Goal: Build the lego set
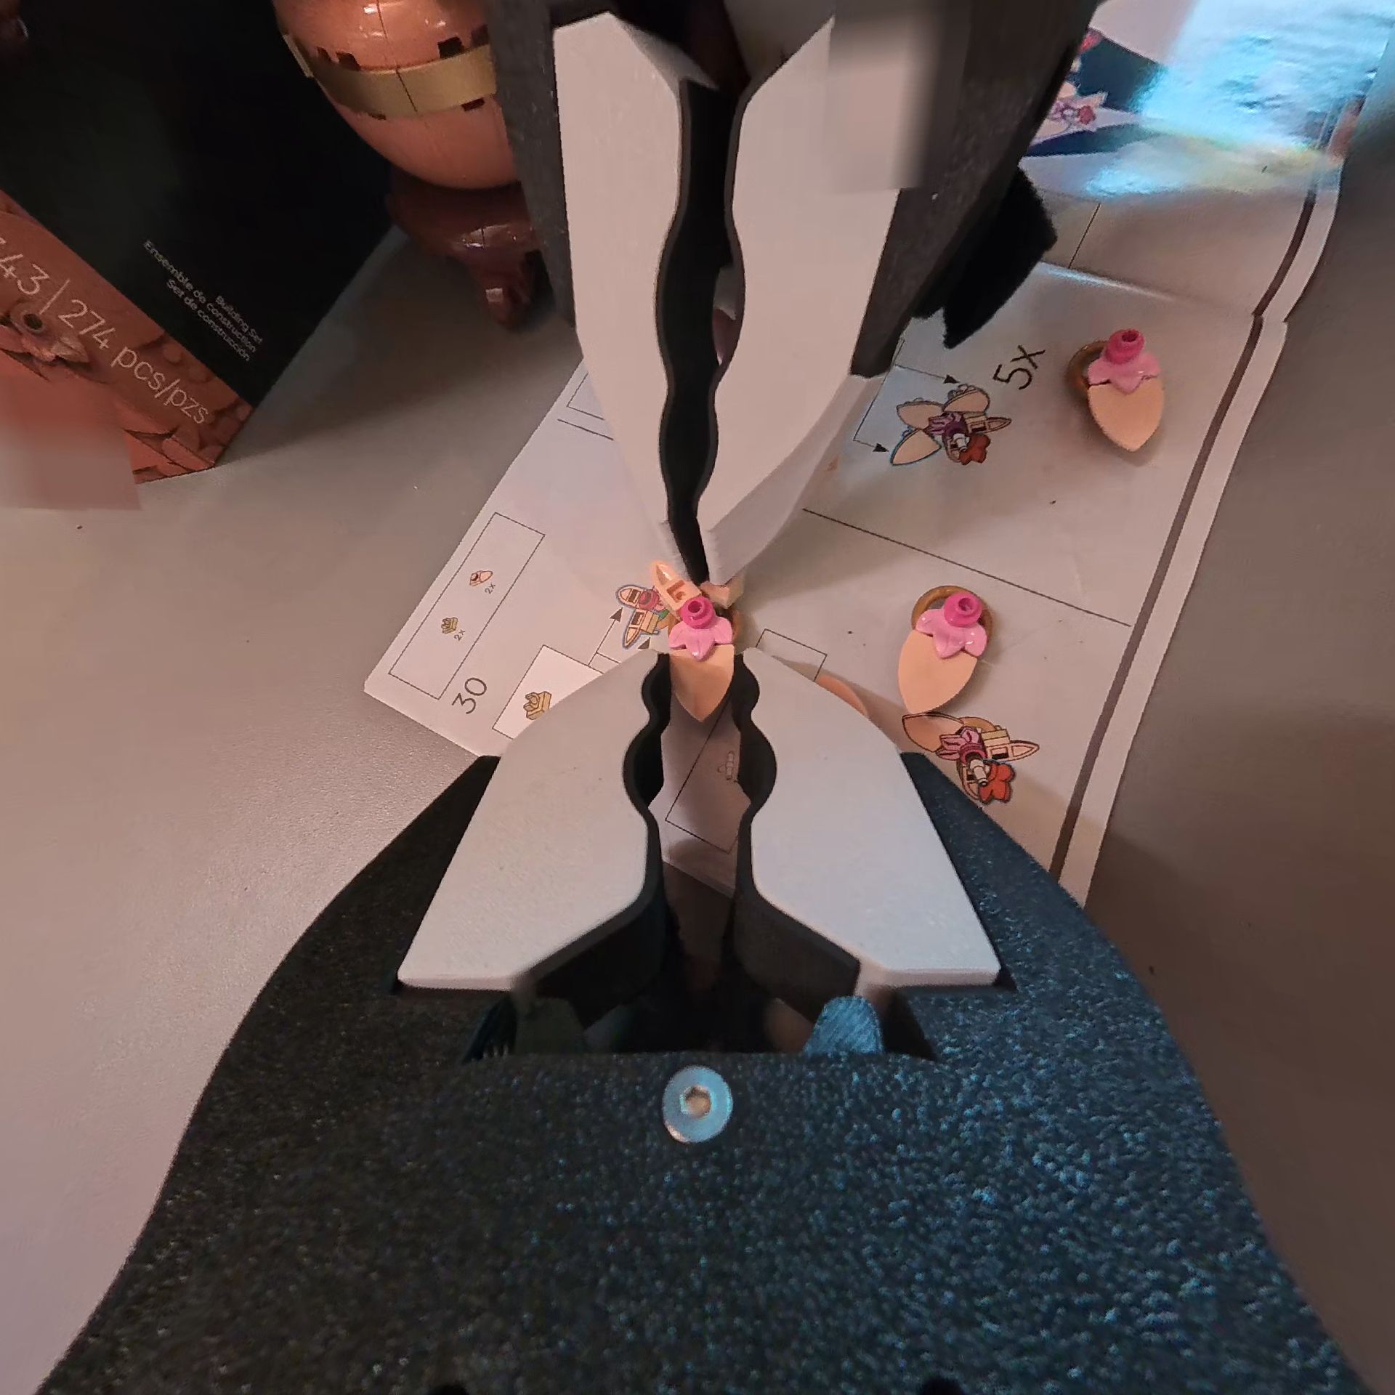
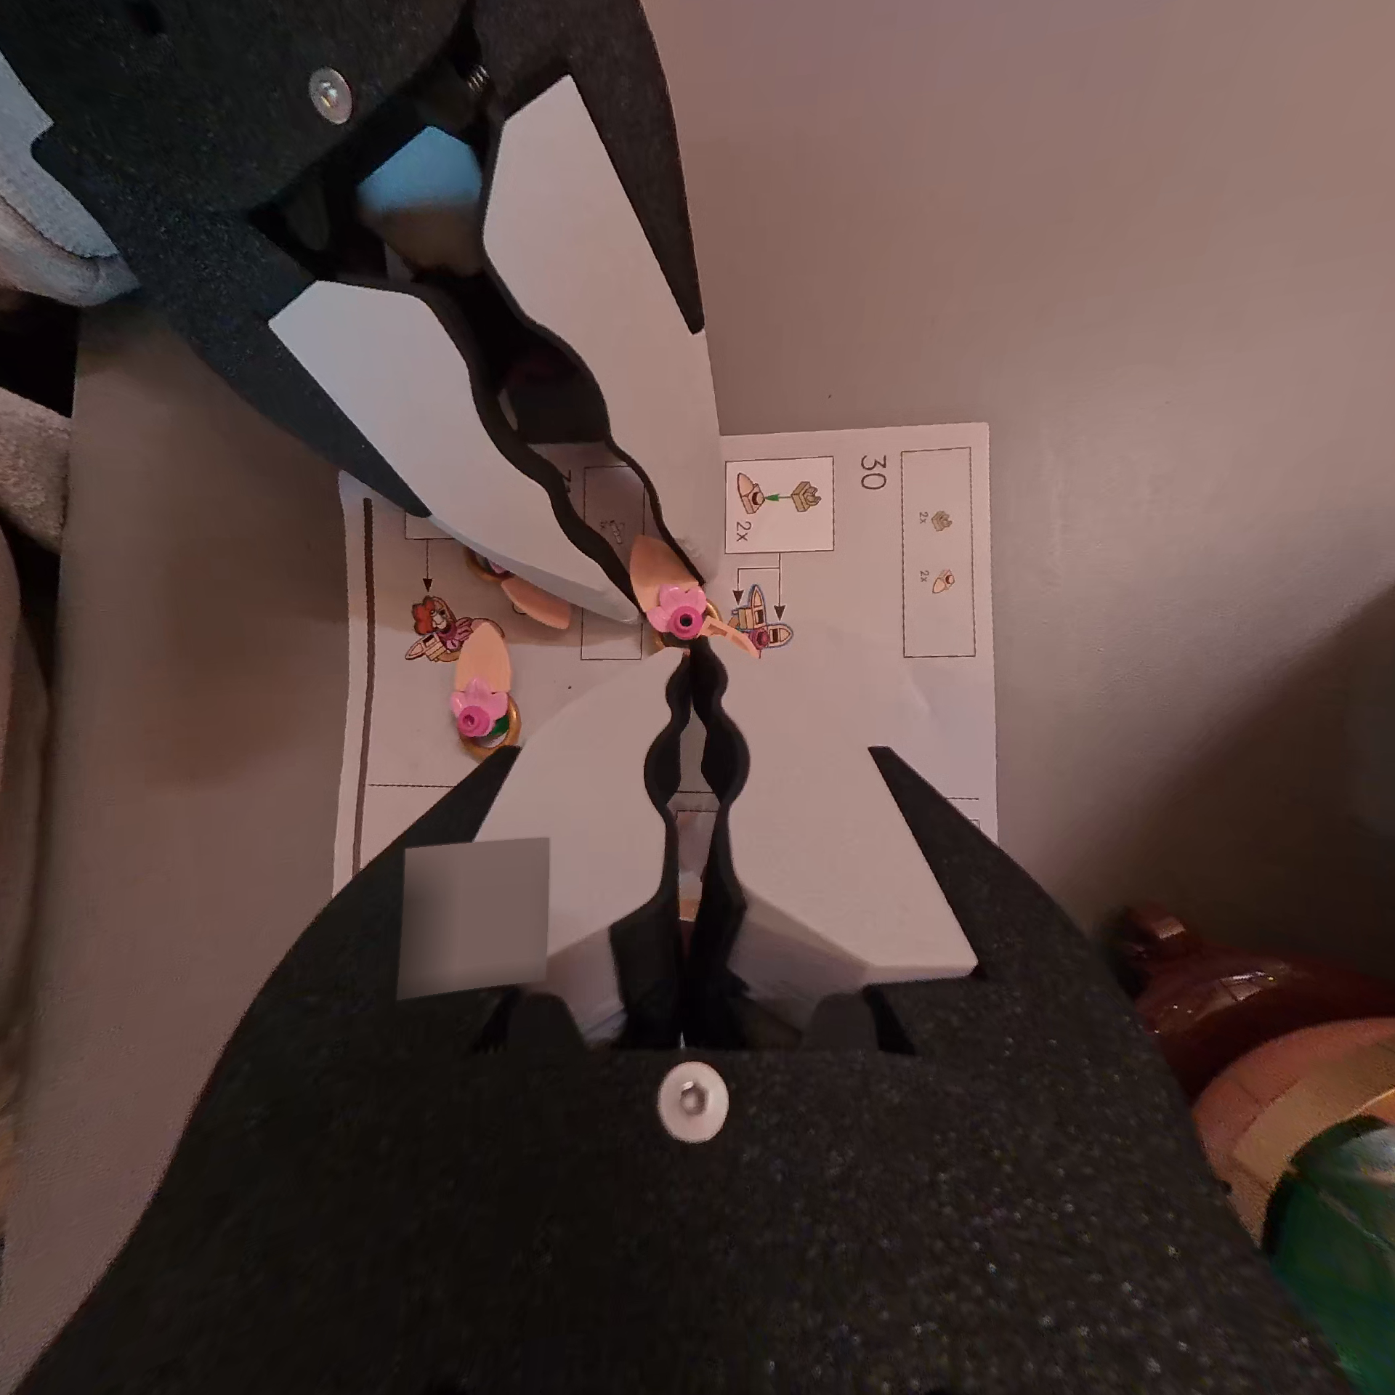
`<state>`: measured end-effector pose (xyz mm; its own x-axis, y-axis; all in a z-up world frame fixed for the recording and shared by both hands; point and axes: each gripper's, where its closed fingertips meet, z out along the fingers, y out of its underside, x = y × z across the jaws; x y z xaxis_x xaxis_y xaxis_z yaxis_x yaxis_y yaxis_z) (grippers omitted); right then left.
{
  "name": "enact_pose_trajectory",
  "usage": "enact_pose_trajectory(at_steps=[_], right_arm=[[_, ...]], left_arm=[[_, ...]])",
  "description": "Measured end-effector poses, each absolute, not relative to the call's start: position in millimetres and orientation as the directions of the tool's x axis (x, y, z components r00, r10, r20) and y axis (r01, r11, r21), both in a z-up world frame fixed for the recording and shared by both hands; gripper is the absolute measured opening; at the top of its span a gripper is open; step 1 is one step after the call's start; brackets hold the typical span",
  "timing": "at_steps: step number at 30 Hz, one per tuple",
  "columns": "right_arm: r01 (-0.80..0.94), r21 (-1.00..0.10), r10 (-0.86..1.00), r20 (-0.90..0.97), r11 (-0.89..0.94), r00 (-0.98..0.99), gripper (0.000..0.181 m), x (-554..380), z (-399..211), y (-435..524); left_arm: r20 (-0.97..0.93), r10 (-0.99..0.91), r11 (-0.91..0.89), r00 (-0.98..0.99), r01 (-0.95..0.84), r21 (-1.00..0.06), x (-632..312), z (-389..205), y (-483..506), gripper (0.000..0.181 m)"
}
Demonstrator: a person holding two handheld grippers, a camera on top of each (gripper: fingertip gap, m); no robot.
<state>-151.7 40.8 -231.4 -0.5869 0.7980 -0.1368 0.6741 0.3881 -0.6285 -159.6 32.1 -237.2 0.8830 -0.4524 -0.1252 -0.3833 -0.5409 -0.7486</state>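
My left gripper (image 1: pixel 700 668) is shut on a tan petal piece with a pink flower on top (image 1: pixel 698 642), held just above the instruction sheet (image 1: pixel 1057 543). My right gripper (image 1: pixel 700 562) comes in from the far side, tip to tip with the left, and is shut on a small tan pointed piece (image 1: pixel 670 589) that touches the flower piece. In the right wrist view my right gripper (image 2: pixel 691 658) pinches the small tan piece (image 2: pixel 736 638), and the left gripper (image 2: pixel 664 598) holds the petal with the flower (image 2: pixel 679 611) from the upper left.
Two more petal-and-flower assemblies (image 1: pixel 943 657) (image 1: pixel 1121 392) lie on the sheet to the right. The dark set box (image 1: pixel 151 264) and a pink egg-shaped model on a brown stand (image 1: pixel 408 98) are at the far left. The grey table (image 1: pixel 189 717) surrounds the sheet. The tips of both grippers are at nearly the same place.
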Motion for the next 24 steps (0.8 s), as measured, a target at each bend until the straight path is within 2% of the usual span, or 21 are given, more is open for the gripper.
enact_pose_trajectory(at_steps=[16, 24], right_arm=[[0.648, -0.676, 0.804, -0.137, 0.351, -0.578, 0.000, -154.3, -222.3, 43.0], [0.638, -0.662, 0.795, -0.104, 0.393, -0.597, 0.000, -159.7, -224.8, 47.3]], left_arm=[[-0.130, -0.456, -0.538, 0.881, -0.389, -0.748, -159.7, -237.3, 33.2, 0.015], [-0.144, -0.461, -0.530, 0.876, -0.401, -0.747, -159.3, -237.2, 33.4, 0.015]])
